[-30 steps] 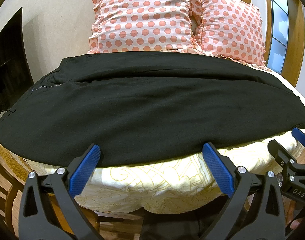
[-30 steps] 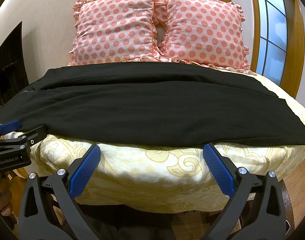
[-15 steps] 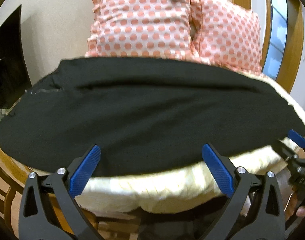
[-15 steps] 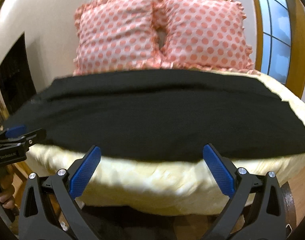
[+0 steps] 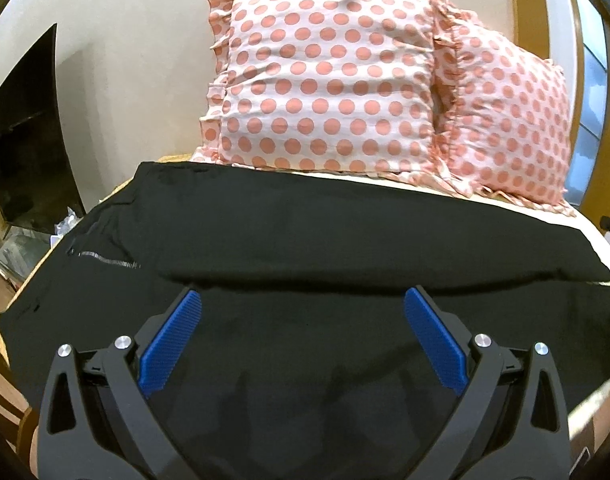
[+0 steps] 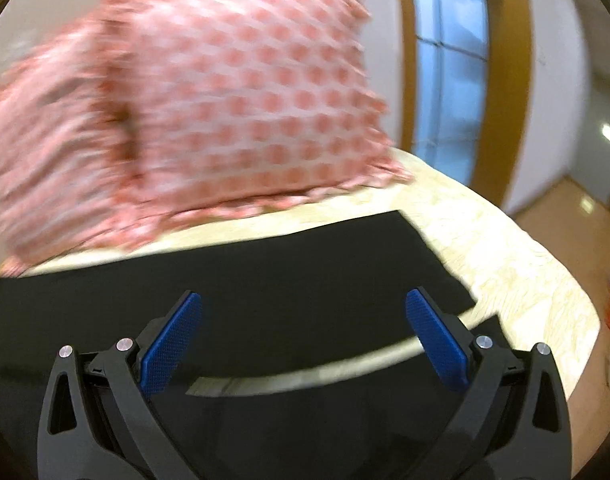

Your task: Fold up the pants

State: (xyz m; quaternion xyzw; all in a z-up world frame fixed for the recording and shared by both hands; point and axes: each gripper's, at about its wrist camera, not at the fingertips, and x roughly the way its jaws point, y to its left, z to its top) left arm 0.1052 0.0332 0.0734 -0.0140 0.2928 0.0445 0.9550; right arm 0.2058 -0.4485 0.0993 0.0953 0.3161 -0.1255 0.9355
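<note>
On the bed [image 5: 609, 264], black pants [image 5: 305, 240] lie flat in front of two spotted pillows [image 5: 325, 80]. The pants are spread long-ways from side to side, so their long line runs across both grippers, not away from them. One leg lies nearer the pillows and the other lies nearer the front edge of the bed.

The left gripper [image 5: 303, 340] hangs over the near leg, close to the end with the zip [image 5: 105, 258]. Its two blue pads [image 5: 171, 348] are wide apart and hold nothing. The cloth is right under it and stretches far off to its right.

The right gripper [image 6: 305, 340] is over the other end of the pants, where the leg ends [image 6: 433, 264] stop and the yellow bed cover [image 6: 505, 264] shows. Its pads are wide apart too, with nothing between them. This view is blurry, so I cannot tell if the pads touch the cloth.

I think the fold has not started yet. The right gripper is nearer the leg ends and the left is nearer the waist. So each one could pinch the near edge just below it, and then the near leg could go over the far one.
</note>
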